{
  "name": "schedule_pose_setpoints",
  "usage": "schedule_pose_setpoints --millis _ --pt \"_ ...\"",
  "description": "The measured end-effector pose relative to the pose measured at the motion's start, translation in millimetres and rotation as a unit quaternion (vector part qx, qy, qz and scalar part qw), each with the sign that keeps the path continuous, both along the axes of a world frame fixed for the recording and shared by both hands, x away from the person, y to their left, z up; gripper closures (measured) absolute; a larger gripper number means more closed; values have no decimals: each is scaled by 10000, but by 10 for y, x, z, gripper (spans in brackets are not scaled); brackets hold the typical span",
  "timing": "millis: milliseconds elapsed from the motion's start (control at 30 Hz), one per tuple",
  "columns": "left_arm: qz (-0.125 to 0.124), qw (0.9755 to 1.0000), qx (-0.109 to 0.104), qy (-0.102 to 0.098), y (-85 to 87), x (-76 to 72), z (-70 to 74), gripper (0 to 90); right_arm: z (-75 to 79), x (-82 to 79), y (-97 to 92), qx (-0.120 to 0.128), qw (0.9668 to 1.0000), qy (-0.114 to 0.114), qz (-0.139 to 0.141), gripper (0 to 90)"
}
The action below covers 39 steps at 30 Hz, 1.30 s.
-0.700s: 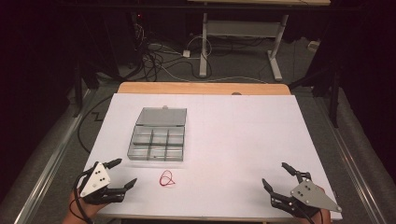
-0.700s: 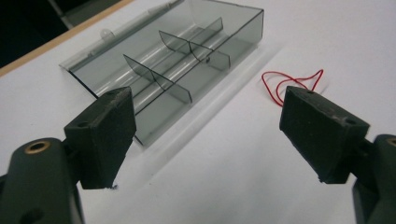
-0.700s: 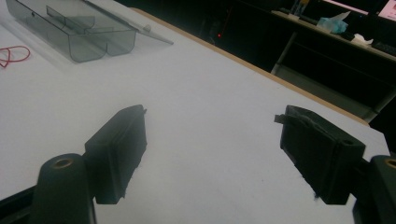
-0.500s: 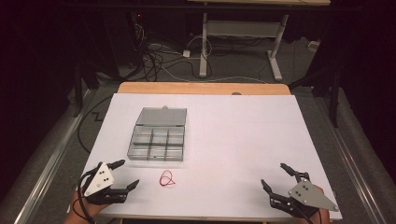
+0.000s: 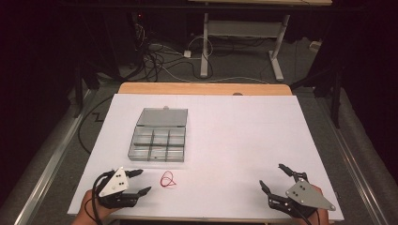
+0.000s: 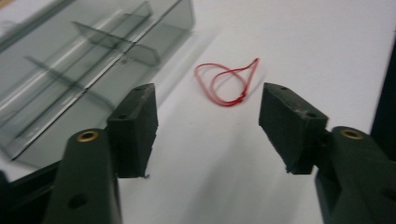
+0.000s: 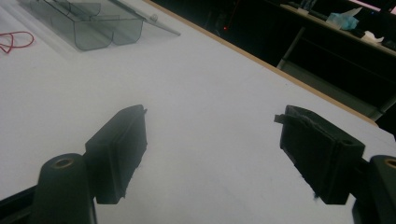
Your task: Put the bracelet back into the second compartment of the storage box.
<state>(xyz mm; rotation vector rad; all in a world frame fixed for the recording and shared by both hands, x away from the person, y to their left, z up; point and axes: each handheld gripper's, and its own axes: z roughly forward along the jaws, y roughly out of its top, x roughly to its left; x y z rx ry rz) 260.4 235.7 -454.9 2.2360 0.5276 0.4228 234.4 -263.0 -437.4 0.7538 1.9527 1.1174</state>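
Six compartments in box [image 5: 159, 142], seemingly bare.

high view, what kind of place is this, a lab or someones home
Most likely a lab or workshop: a white-covered table in a dark room, loose cables across the floor, and a metal-legged bench behind it.

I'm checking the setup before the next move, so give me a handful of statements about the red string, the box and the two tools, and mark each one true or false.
1. The red string lies on the white table, outside the box. True.
2. The left tool is clamped on the string. False: its jaws stand open with nothing between them, and the string lies ahead of them.
3. The box lid is open. True.
4. The right tool holds the box. False: it is open, far from the box, over bare table.
5. The string sits between the box and the table's near edge. True.
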Motion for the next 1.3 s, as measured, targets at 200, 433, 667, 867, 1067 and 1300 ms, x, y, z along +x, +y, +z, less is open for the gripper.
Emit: schedule_pose_setpoints --millis 200,433,667,867,1067,1300 --pt "-528 9982 100 258 -284 44 -57 445 -17 -2 13 -59 10000 -9 10 248" --pt "-727 9949 235 659 -482 234 -195 551 -44 8 50 -179 9998 43 62 252" --pt "-721 9917 119 1062 -454 362 -271 750 -57 12 56 -190 9997 133 112 264" --pt "-581 9928 158 1032 -445 362 -267 837 -65 2 59 -236 9995 148 163 266" --pt "-534 9941 258 909 -436 331 -252 862 -61 2 60 -241 9994 153 183 267" --pt "-425 9960 219 750 -365 291 -205 863 -52 0 57 -243 9994 137 205 268"
